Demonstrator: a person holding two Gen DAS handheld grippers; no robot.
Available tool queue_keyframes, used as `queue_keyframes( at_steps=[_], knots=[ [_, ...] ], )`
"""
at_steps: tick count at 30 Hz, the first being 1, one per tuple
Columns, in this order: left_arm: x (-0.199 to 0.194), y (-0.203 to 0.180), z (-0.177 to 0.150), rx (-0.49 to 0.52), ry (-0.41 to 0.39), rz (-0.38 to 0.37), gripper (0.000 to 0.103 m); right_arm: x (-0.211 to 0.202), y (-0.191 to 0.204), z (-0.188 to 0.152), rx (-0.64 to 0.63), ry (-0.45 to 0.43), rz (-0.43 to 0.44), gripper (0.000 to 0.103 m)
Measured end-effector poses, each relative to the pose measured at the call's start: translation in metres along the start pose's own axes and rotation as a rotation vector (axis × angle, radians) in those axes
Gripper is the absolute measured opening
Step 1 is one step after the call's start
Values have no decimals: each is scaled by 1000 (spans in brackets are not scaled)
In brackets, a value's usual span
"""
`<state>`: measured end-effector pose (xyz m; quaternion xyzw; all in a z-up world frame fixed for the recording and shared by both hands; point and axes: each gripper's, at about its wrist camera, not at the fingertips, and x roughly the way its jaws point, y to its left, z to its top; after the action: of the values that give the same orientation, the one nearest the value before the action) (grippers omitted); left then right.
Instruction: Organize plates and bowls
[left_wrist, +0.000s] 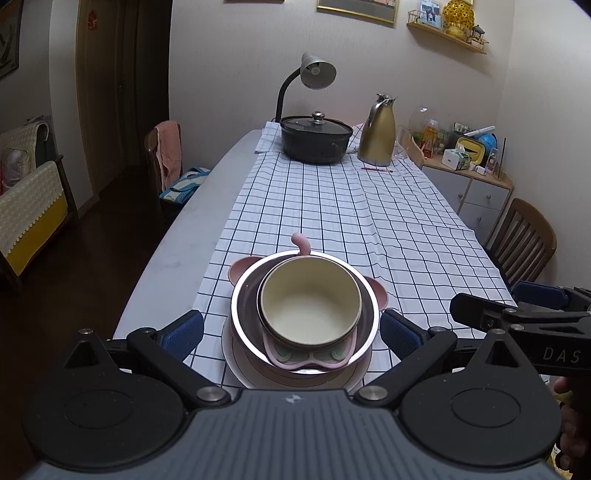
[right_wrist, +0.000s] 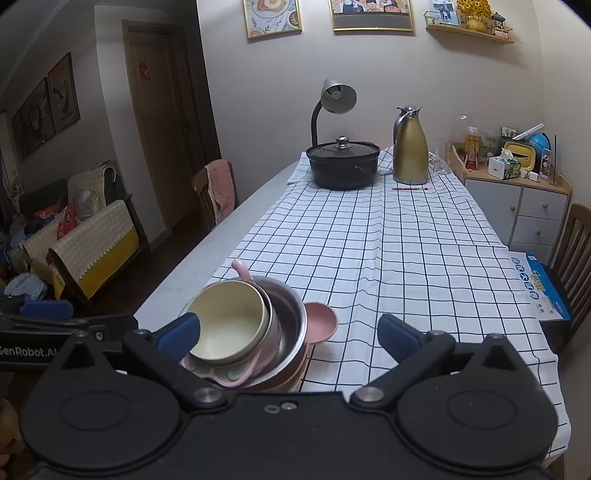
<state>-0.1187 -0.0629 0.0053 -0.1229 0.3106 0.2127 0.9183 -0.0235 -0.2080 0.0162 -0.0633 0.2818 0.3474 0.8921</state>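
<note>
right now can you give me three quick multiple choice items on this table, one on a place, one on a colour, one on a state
1. Where is the cream bowl?
A. nested in the steel bowl
B. beside the black pot
C. on the chair

2. What colour is the jug by the pot?
A. red
B. gold
C. white

3. How do the jaws of the left gripper stand?
A. shut on the cream bowl
B. shut on nothing
C. open, either side of the stack

Answers: 1 A, the steel rim rings the cream bowl. 2 B, its body is gold with a silver top. 3 C, the blue pads sit wide apart, clear of the dishes.
</note>
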Motion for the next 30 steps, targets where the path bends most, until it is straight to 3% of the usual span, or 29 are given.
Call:
queue_keyframes(
  at_steps=[30],
  knots=[
    [8, -6, 3, 17, 30, 16, 102, 5, -6, -1, 3, 31, -10, 103]
  ],
)
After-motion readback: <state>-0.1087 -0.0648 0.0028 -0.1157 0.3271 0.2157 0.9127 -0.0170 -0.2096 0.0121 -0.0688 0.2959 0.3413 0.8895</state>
